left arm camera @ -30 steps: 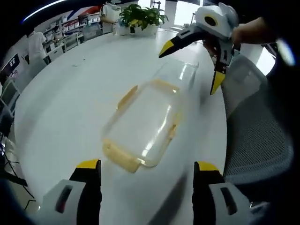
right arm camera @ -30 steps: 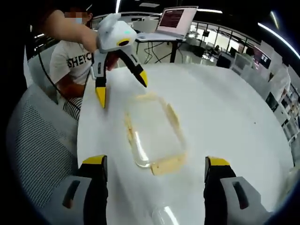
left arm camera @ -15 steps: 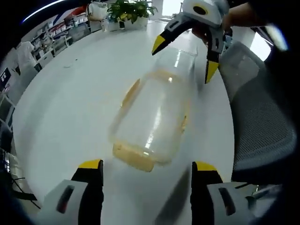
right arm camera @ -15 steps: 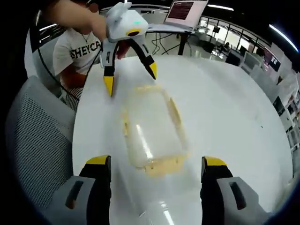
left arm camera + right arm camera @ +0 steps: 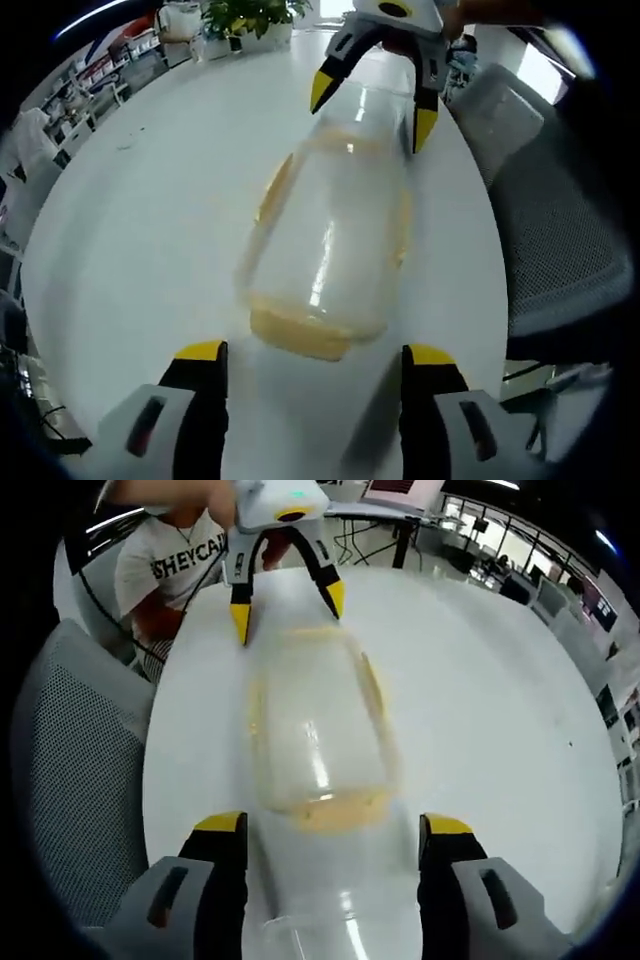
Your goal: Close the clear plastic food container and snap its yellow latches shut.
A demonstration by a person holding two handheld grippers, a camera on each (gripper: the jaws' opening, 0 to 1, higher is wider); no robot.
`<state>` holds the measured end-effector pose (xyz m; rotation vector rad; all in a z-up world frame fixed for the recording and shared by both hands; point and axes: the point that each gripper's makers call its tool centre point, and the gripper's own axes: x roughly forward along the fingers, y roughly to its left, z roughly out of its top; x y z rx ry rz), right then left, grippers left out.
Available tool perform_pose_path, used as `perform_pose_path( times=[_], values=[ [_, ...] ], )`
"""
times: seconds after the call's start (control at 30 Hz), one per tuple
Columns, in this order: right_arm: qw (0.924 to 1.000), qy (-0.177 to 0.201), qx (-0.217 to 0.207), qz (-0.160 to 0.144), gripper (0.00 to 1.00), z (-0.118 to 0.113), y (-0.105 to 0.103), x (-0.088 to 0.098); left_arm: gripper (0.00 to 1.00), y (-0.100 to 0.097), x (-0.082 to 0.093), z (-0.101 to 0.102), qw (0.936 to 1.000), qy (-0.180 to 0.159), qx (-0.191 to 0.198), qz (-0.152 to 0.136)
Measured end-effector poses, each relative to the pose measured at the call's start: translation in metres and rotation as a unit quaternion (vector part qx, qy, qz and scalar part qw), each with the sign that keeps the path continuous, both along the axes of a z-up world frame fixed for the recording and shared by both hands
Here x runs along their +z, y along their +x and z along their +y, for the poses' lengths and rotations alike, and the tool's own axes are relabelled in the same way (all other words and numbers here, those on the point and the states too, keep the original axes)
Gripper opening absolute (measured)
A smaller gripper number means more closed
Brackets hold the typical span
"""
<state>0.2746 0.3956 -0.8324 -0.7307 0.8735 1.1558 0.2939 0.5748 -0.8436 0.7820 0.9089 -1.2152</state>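
Note:
The clear plastic container [image 5: 325, 235] with yellow latches lies lengthwise on the white table [image 5: 140, 230]. One yellow end latch [image 5: 300, 335] is just ahead of my left gripper [image 5: 315, 355], which is open and holds nothing. At the container's far end is my right gripper [image 5: 372, 108], its jaws spread over that end. In the right gripper view the container [image 5: 315, 715] lies just ahead of my open right gripper [image 5: 332, 825], with the left gripper [image 5: 288, 608] open at the far end. Blur hides whether the latches are snapped.
A grey mesh chair [image 5: 560, 220] stands at the table's edge, also seen as the chair [image 5: 70, 750]. A seated person in a white T-shirt [image 5: 175, 565] is behind the left gripper. Potted plants [image 5: 250, 15] stand at the far rim.
Both grippers have closed in on opposite ends of the container and now face each other along its length. The container itself stays on the table.

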Motion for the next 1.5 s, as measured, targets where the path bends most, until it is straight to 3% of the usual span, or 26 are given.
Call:
perform_pose_path(
  times=[0.07, 0.3, 0.5, 0.7, 0.93, 1.03, 1.27, 1.5],
  values=[
    [0.9997, -0.016, 0.016, 0.007, 0.67, 0.0, -0.002, -0.004, 0.67, 0.004, -0.002, 0.001, 0.9999, 0.007, -0.012, -0.009],
    [0.9987, -0.036, 0.032, 0.019, 0.63, 0.0, 0.002, -0.01, 0.61, 0.003, -0.005, -0.004, 0.9989, 0.018, -0.043, 0.002],
    [0.9974, -0.042, 0.037, 0.047, 0.54, 0.004, -0.002, -0.011, 0.57, 0.008, -0.006, -0.006, 0.9973, 0.029, -0.068, 0.005],
    [0.9951, -0.07, 0.054, 0.044, 0.46, 0.001, 0.003, -0.018, 0.48, 0.015, -0.005, -0.007, 0.9947, 0.044, -0.093, 0.007],
    [0.9942, -0.08, 0.058, 0.044, 0.38, 0.001, 0.007, -0.018, 0.42, 0.014, -0.005, -0.014, 0.994, 0.047, -0.098, 0.005],
    [0.9937, -0.087, 0.06, 0.038, 0.38, 0.002, 0.007, -0.018, 0.34, 0.011, -0.005, -0.014, 0.9927, 0.045, -0.111, 0.007],
    [0.9928, -0.096, 0.06, 0.041, 0.35, 0.001, 0.009, -0.018, 0.33, 0.011, -0.005, -0.015, 0.994, 0.039, -0.102, 0.007],
    [0.9893, -0.124, 0.06, 0.047, 0.35, 0.002, 0.01, -0.02, 0.33, 0.011, -0.006, -0.016, 0.9925, 0.063, -0.105, 0.007]
  ],
)
